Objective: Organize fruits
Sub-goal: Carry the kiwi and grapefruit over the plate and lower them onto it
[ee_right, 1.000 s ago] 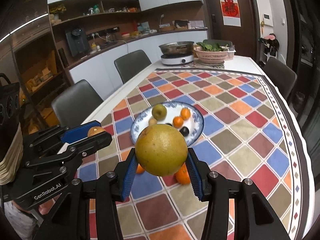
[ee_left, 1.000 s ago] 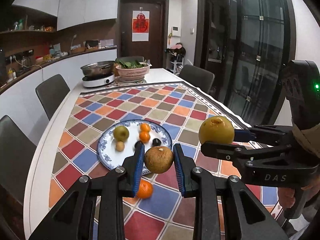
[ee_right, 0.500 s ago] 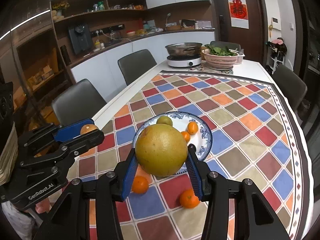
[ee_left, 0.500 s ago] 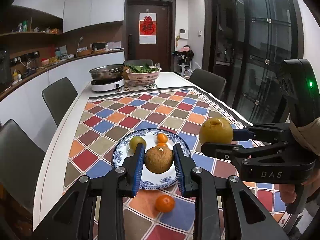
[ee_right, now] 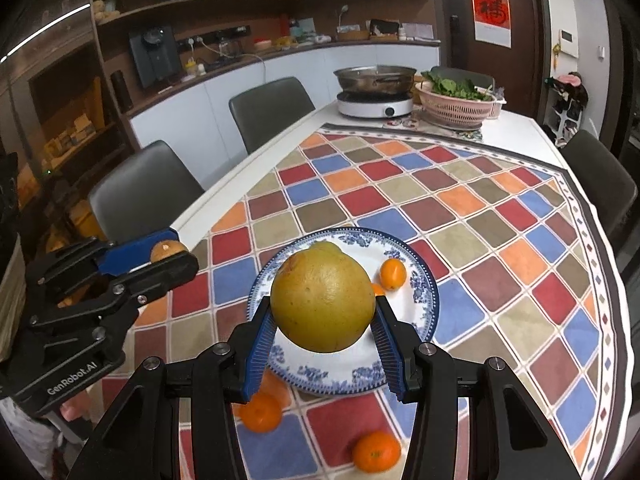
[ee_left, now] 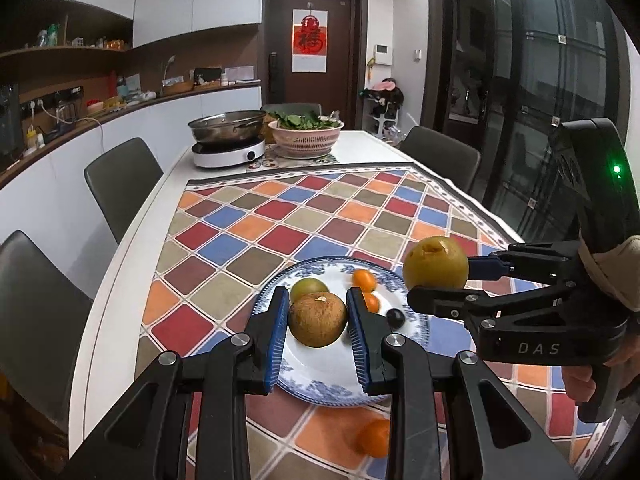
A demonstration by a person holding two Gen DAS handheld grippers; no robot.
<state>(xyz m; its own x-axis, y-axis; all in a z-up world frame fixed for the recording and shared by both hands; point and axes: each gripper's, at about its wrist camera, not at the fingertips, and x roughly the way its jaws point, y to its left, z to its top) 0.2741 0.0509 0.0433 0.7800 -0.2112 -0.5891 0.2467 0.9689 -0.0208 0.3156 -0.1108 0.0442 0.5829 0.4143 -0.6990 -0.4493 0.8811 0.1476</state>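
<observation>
A: Item one, left side?
B: Left gripper [ee_left: 318, 322], jaws closed on a brown russet fruit [ee_left: 318, 319], held above the near left part of the blue-and-white plate [ee_left: 332, 388].

A: Plate contents, left to right?
B: One green fruit [ee_left: 307, 289] behind the held one; two small orange fruits, the farther [ee_left: 363, 279] and the nearer [ee_left: 371, 302]; one small dark round fruit [ee_left: 395, 317]. The plate sits on the checked tablecloth [ee_left: 280, 216].

A: Loose stock on the cloth?
B: In the right wrist view, two mandarins off the plate, just in front of its near rim: one [ee_right: 260, 412] at left, one [ee_right: 376, 451] at right.

A: Right side?
B: Right gripper [ee_right: 323, 320], jaws clamped on a large yellow-green citrus [ee_right: 323, 301], held over the plate's near half.

A: Far end of the table?
B: Steel pan [ee_left: 226, 127] on a white induction hob [ee_left: 228, 154]; beside it, a pink colander [ee_left: 306, 140] holding leafy greens [ee_left: 304, 120].
</observation>
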